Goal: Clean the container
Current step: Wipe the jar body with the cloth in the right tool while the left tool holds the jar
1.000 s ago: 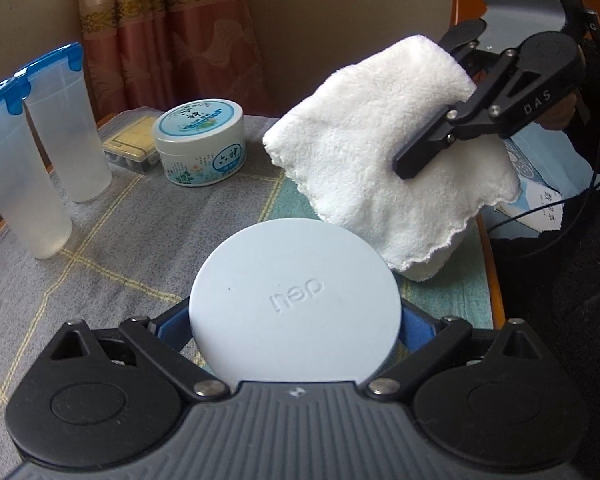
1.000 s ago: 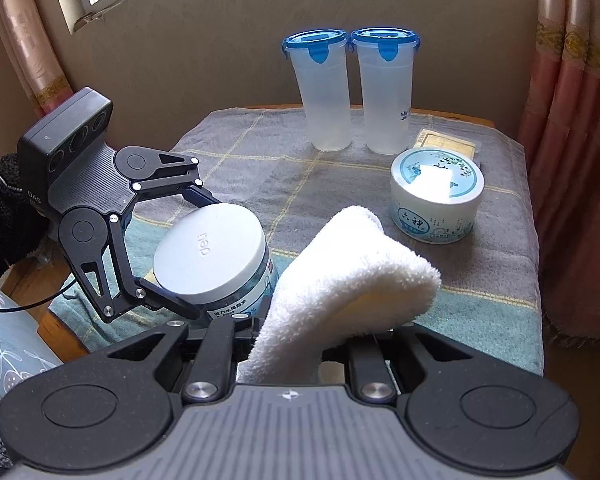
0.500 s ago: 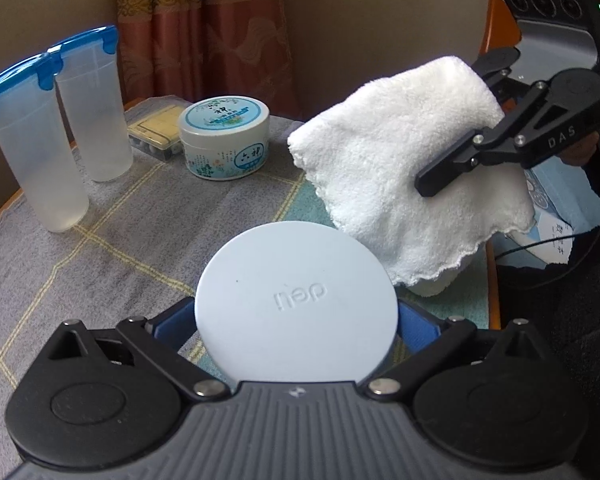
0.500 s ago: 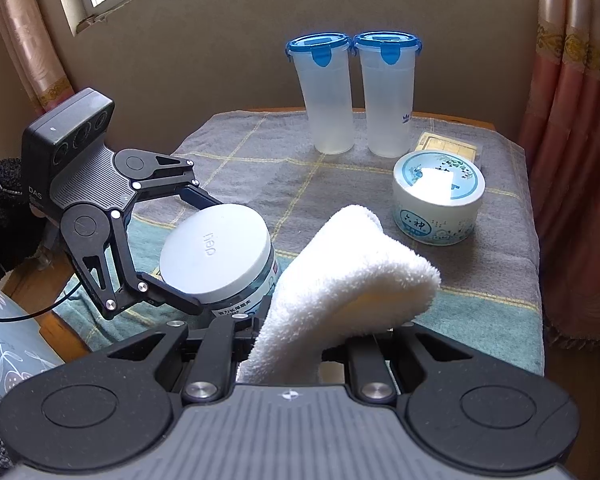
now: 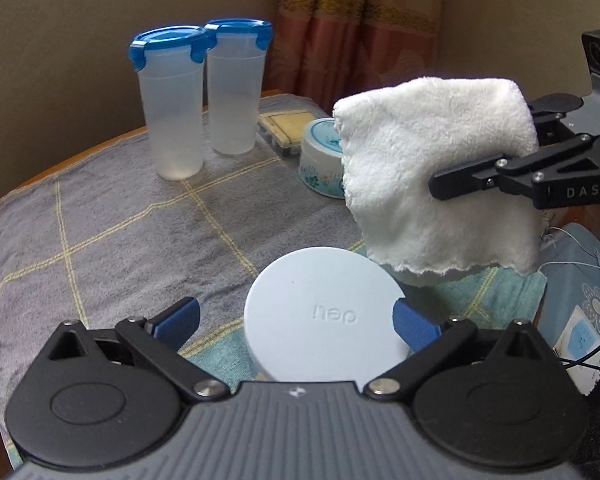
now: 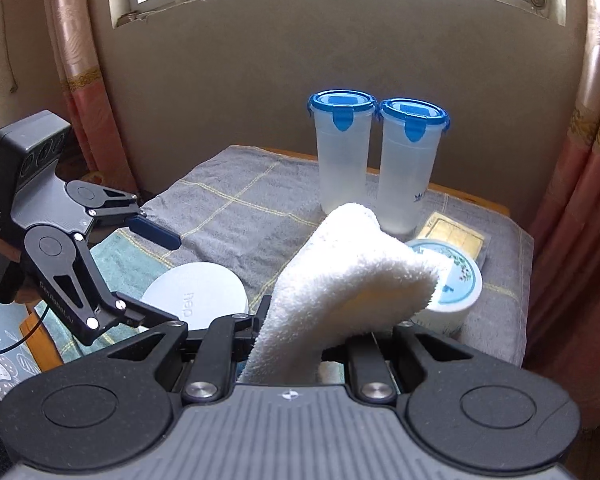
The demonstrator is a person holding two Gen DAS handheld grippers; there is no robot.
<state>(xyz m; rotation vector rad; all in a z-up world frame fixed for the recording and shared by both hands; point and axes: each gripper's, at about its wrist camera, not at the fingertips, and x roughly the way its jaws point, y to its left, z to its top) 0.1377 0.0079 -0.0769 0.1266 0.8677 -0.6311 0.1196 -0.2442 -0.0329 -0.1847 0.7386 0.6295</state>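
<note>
A round container with a pale blue "deli" lid stands on the table near its front edge; it also shows in the right wrist view. My left gripper is open, its blue pads spread on either side of the container, the left pad clear of it. My right gripper is shut on a folded white towel and holds it in the air just beyond and to the right of the container. The towel fills the middle of the right wrist view.
Two tall clear cups with blue snap lids stand at the back. A round white tub with a blue floral lid and a flat yellow box lie beside them. A grey and teal checked cloth covers the table.
My left gripper has opened and let go of the container, which now stands on the table. The left view has swung left. The towel has lifted a little higher.
</note>
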